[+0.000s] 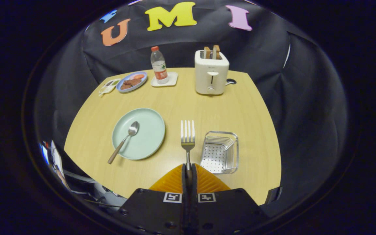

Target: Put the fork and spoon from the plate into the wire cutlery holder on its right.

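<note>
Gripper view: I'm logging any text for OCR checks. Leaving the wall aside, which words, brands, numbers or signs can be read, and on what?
No text reads clearly.
Bottle: red and white label, print too small to read.
Toaster: faint mark near the top of its front, too blurred to read.
Gripper, shut on the fork: two square black-and-white markers on its body, patterns and not words.
Plate, spoon, holder: no markings visible.

Tongs (pixel 188 169) clamp fork (pixel 187 135) (tines fwd) btwn plate (pixel 148 143) w/ spoon (pixel 127 135) & holder (pixel 220 151), seemingly off table.
</note>
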A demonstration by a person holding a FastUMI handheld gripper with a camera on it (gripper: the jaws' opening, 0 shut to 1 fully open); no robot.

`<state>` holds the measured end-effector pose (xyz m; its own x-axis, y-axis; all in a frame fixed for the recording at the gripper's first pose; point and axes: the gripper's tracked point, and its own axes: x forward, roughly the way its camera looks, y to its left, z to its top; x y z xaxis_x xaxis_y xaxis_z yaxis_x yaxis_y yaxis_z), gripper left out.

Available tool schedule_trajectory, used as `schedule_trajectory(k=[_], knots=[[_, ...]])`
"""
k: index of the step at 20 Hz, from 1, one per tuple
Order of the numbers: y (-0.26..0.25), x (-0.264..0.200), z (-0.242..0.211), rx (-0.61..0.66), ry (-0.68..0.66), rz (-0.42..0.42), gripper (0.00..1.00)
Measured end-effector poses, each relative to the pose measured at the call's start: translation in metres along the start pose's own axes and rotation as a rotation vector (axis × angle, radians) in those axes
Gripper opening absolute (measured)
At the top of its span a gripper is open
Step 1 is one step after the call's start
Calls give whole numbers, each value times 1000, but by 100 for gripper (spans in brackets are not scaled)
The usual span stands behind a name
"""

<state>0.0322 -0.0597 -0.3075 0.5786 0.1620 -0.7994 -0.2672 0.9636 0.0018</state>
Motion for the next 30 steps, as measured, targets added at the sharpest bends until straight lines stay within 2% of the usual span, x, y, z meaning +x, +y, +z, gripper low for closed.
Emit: schedule_trajectory(k=[5,16,24,27,29,30], knots=[[-21,-12,-22,113,129,14,4],[-44,-6,-7,116,303,-33,5],[-51,14,2,171,338,-19,7],[-54,18,7,173,318,-20,8],[-53,18,9,176,302,-17,4],[-51,18,11,178,295,-10,6]])
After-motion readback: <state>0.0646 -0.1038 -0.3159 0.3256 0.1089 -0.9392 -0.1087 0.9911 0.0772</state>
